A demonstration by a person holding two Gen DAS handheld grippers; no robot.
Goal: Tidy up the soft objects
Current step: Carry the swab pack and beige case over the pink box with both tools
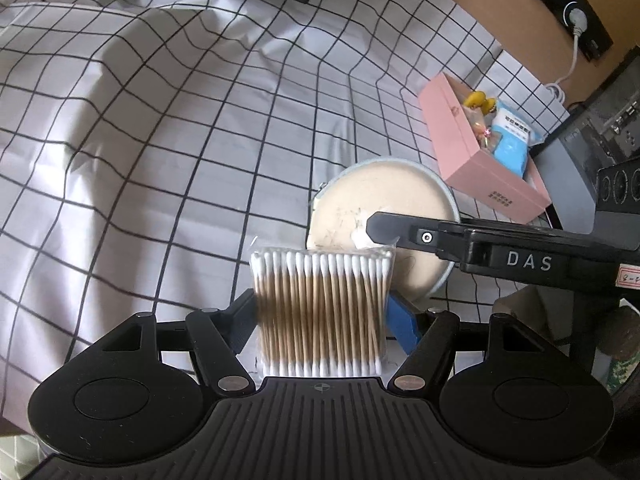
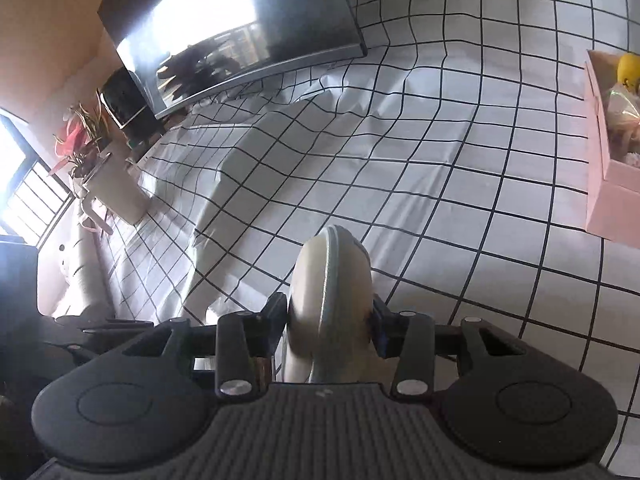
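Note:
My left gripper (image 1: 322, 316) is shut on a clear pack of cotton swabs (image 1: 322, 308), held upright above the checked cloth. My right gripper (image 2: 330, 316) is shut on a round beige powder puff with a pale blue rim (image 2: 330, 300), held on edge. In the left wrist view the puff (image 1: 384, 220) shows flat-on just behind the swabs, with the right gripper's fingers (image 1: 384, 230) reaching in from the right across it. A pink open box (image 1: 476, 148) holding a blue packet (image 1: 510, 140) and yellow items stands at the right; it also shows in the right wrist view (image 2: 604, 184).
A white cloth with a black grid (image 1: 160, 140) covers the table. A dark monitor (image 2: 240, 28) stands at the far edge, with a potted plant (image 2: 100, 168) to its left. A power strip with a white cable (image 1: 576, 20) and black equipment (image 1: 616, 184) lie at the right.

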